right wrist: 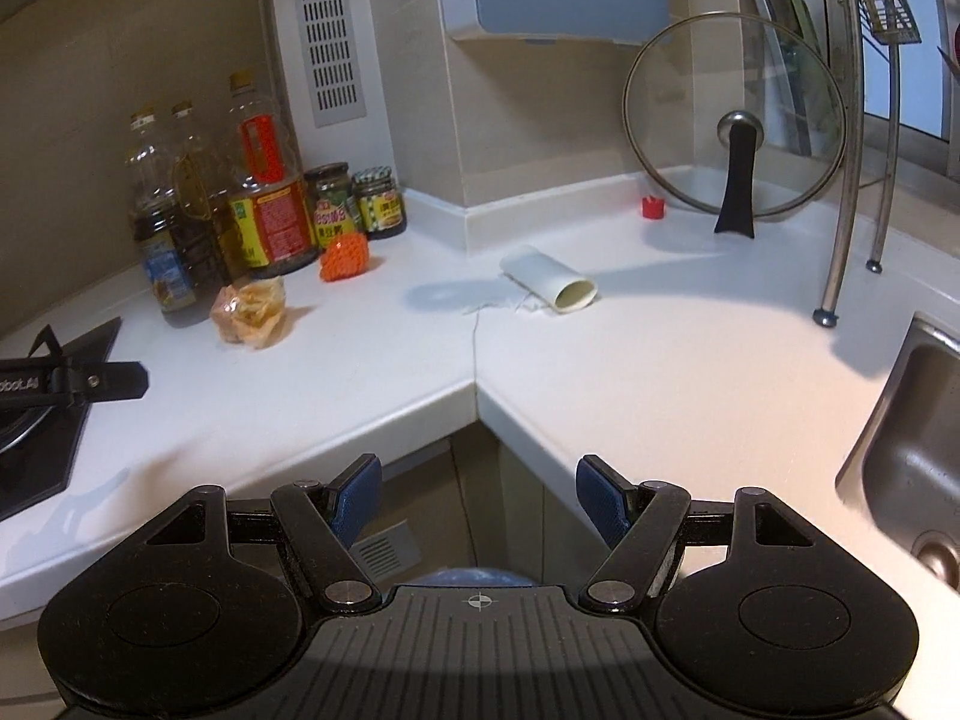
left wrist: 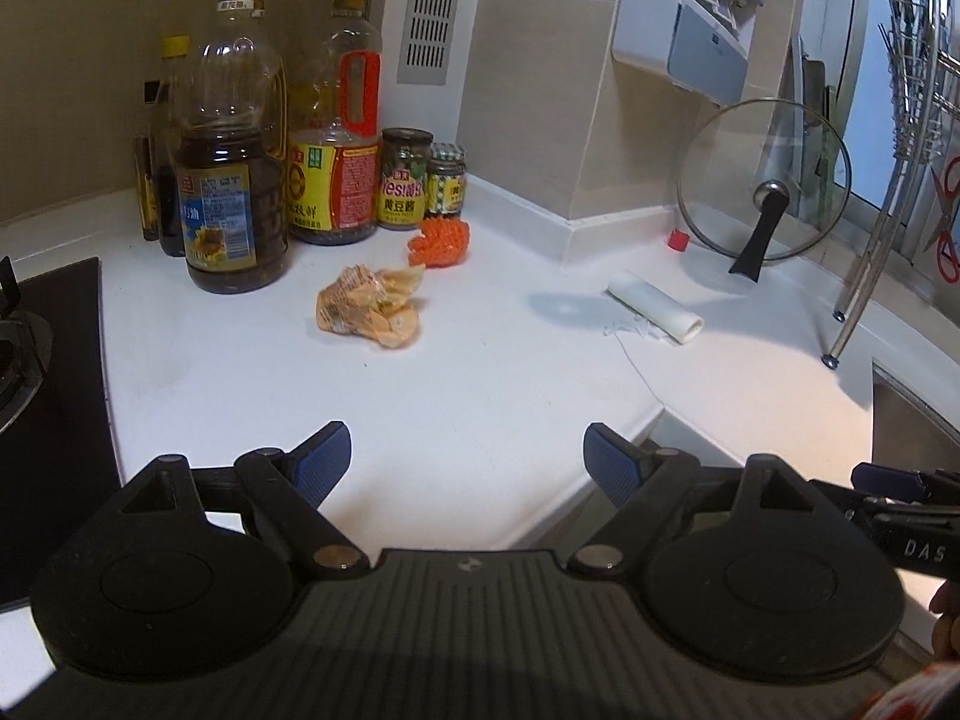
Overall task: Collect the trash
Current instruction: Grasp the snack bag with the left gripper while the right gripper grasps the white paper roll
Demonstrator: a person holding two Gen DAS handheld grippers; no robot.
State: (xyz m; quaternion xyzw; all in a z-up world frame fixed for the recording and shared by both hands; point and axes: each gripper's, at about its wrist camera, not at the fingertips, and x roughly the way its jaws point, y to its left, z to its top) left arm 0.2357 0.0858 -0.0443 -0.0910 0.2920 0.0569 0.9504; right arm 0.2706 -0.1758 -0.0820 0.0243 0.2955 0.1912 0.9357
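A crumpled orange-yellow wrapper (left wrist: 369,306) lies on the white counter (left wrist: 480,396) in front of the oil bottles; it also shows in the right wrist view (right wrist: 252,312). An orange foam net (left wrist: 439,242) sits by the jars, also in the right wrist view (right wrist: 343,257). A white cardboard tube (left wrist: 655,307) with torn paper lies to the right, also in the right wrist view (right wrist: 552,282). A red cap (left wrist: 678,239) sits by the wall, also in the right wrist view (right wrist: 653,207). My left gripper (left wrist: 468,459) is open and empty above the counter's front. My right gripper (right wrist: 479,498) is open and empty off the counter's inner corner.
Oil bottles (left wrist: 231,180) and jars (left wrist: 407,177) stand at the back left. A gas stove (left wrist: 42,360) is at left. A glass lid (left wrist: 765,180) leans on the wall. A dish rack leg (right wrist: 840,192) and a steel sink (right wrist: 912,450) are at right. A blue bin (right wrist: 474,576) shows below.
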